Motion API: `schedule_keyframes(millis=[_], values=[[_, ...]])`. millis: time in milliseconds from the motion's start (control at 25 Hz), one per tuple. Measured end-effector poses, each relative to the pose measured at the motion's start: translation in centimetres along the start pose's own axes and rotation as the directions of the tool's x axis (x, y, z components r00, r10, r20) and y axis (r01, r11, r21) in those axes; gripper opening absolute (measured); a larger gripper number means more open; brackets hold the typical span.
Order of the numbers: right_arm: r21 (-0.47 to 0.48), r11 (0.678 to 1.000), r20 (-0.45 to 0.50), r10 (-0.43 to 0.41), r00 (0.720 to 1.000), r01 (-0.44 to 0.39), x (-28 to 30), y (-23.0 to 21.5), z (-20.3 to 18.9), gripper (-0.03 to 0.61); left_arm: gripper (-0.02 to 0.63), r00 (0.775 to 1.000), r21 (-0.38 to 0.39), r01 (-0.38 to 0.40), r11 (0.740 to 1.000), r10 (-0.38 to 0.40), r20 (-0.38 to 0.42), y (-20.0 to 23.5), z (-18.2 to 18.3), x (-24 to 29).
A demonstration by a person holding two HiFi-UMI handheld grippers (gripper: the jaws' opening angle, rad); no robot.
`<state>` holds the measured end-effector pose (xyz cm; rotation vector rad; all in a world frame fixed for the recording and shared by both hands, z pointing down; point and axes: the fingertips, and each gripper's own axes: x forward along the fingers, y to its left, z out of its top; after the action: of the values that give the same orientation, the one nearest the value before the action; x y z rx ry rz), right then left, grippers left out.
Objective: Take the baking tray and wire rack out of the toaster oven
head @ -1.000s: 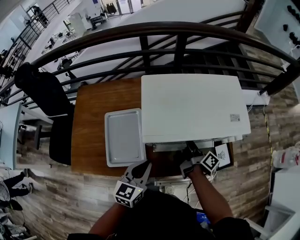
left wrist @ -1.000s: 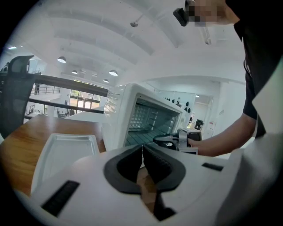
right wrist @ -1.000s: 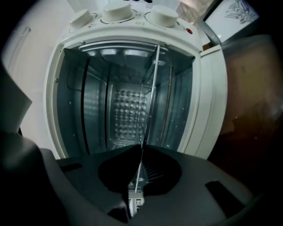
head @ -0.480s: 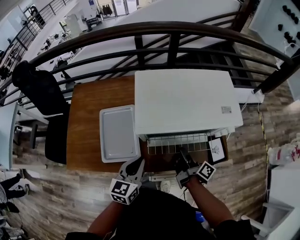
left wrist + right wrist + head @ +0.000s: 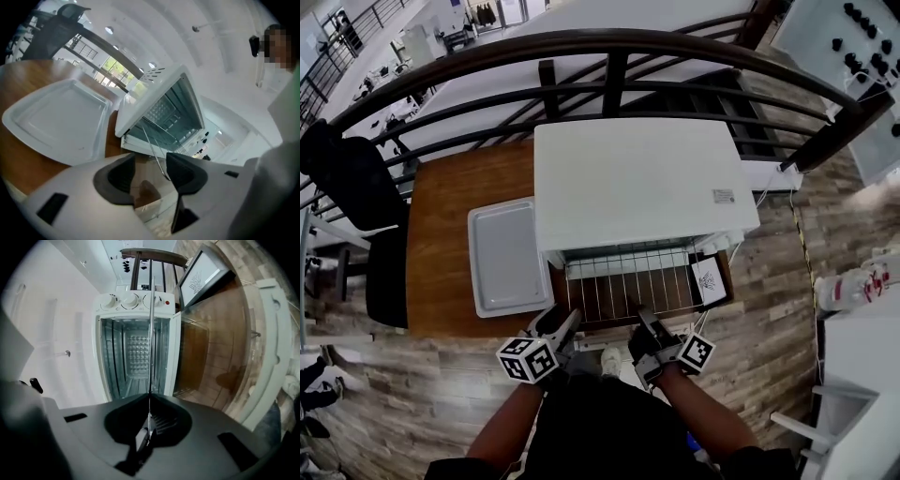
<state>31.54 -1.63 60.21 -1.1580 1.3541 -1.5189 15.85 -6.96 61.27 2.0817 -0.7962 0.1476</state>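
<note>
Both forearms reach forward side by side, each hand behind its gripper's marker cube. The left gripper [image 5: 559,324] [image 5: 150,172] sits just to the left of the right gripper [image 5: 636,317] [image 5: 149,422] and is rolled to one side. Its jaws have just been opening and now stand apart, the pads pressing on nothing. The right gripper points nearly level, its jaws closed on the front wire of the wire rack [image 5: 623,281] [image 5: 151,333].

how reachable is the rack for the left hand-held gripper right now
Probably yes. The left hand-held gripper is at the rack's front left corner, and its empty jaws have just been opening; the right hand-held gripper grips the front edge further right, leaving that corner free.
</note>
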Motion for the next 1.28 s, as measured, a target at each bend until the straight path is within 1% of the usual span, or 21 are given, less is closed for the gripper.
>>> schedule_keyframes(millis=[80, 120, 160, 240, 320, 360, 440, 520, 560, 640, 680, 720, 800, 920, 1000, 1080, 1200, 1280], values=[[0.000, 1.000, -0.005, 0.001, 1.000, -0.001, -0.5, 0.0, -0.2, 0.008, 0.213, 0.998, -0.081, 0.064, 0.995, -0.064, 0.001, -0.6, -0.5, 0.4], [-0.002, 1.000, -0.007, 0.004, 1.000, -0.004, -0.7, 0.1, -0.1, 0.008, 0.213, 0.995, -0.130, 0.103, 0.986, -0.103, 0.006, -0.9, -0.7, 0.6], [-0.004, 1.000, -0.008, 0.008, 1.000, -0.008, -0.8, 0.2, -0.1, 0.008, 0.213, 0.989, -0.182, 0.148, 0.972, -0.148, 0.013, -1.3, -0.8, 0.8], [-0.003, 1.000, -0.010, 0.020, 1.000, -0.020, -1.1, 0.6, -0.2, 0.008, 0.212, 0.971, -0.292, 0.233, 0.928, -0.236, 0.027, -2.1, -1.0, 1.2], [0.003, 1.000, -0.010, 0.026, 1.000, -0.026, -1.5, 1.0, -0.4, 0.008, 0.212, 0.960, -0.396, 0.269, 0.878, -0.276, 0.040, -2.2, -1.2, 1.7], [0.007, 1.000, -0.010, 0.027, 1.000, -0.027, -1.7, 1.0, -0.6, 0.008, 0.212, 0.955, -0.434, 0.285, 0.855, -0.291, 0.053, -2.2, -1.1, 2.0], [0.016, 0.999, -0.012, 0.028, 1.000, -0.028, -2.0, 1.1, -0.8, 0.008, 0.198, 0.940, -0.476, 0.328, 0.816, -0.332, 0.079, -2.5, -0.5, 2.7], [0.020, 0.999, -0.014, 0.030, 0.999, -0.029, -2.3, 1.2, -0.9, 0.009, 0.182, 0.929, -0.526, 0.347, 0.777, -0.363, 0.076, -3.0, -0.3, 3.2], [0.020, 0.999, -0.014, 0.030, 0.999, -0.030, -2.4, 1.2, -0.9, 0.009, 0.178, 0.923, -0.536, 0.354, 0.767, -0.380, 0.065, -3.3, -0.3, 3.4], [0.019, 0.999, -0.013, 0.030, 0.999, -0.030, -2.5, 1.1, -0.8, 0.009, 0.147, 0.914, -0.535, 0.359, 0.765, -0.404, 0.036, -3.6, -0.3, 4.0], [0.019, 0.999, -0.012, 0.028, 1.000, -0.028, -2.5, 1.0, -0.8, 0.009, 0.108, 0.911, -0.537, 0.360, 0.763, -0.412, 0.026, -3.6, -0.2, 4.2], [0.019, 0.999, -0.010, 0.026, 1.000, -0.026, -2.5, 0.9, -0.8, 0.009, 0.081, 0.906, -0.544, 0.366, 0.755, -0.423, 0.022, -3.7, 0.0, 4.4], [0.020, 1.000, -0.007, 0.023, 1.000, -0.023, -2.6, 0.7, -0.9, 0.008, 0.035, 0.891, -0.563, 0.388, 0.730, -0.454, 0.025, -4.0, 0.4, 4.6], [0.009, 1.000, -0.007, 0.017, 1.000, -0.016, -2.7, 0.3, -1.0, 0.008, 0.021, 0.870, -0.591, 0.407, 0.696, -0.492, 0.020, -4.2, 0.3, 4.6], [0.005, 1.000, -0.005, 0.022, 1.000, -0.022, -2.7, 0.1, -1.1, 0.008, 0.015, 0.861, -0.601, 0.419, 0.681, -0.509, 0.024, -4.1, 0.3, 4.5], [0.003, 1.000, -0.001, 0.029, 1.000, -0.029, -2.8, -0.1, -1.1, 0.008, 0.015, 0.857, -0.588, 0.426, 0.687, -0.516, 0.018, -4.0, 0.2, 4.6], [-0.008, 0.999, -0.009, 0.039, 0.999, -0.039, -3.1, -0.2, -1.2, 0.008, 0.015, 0.864, -0.575, 0.415, 0.706, -0.503, 0.006, -4.1, -0.3, 4.4], [-0.026, 0.999, -0.021, 0.036, 0.999, -0.036, -3.7, 0.0, -1.5, 0.008, 0.015, 0.862, -0.573, 0.417, 0.706, -0.507, 0.003, -4.6, -0.5, 3.9]])
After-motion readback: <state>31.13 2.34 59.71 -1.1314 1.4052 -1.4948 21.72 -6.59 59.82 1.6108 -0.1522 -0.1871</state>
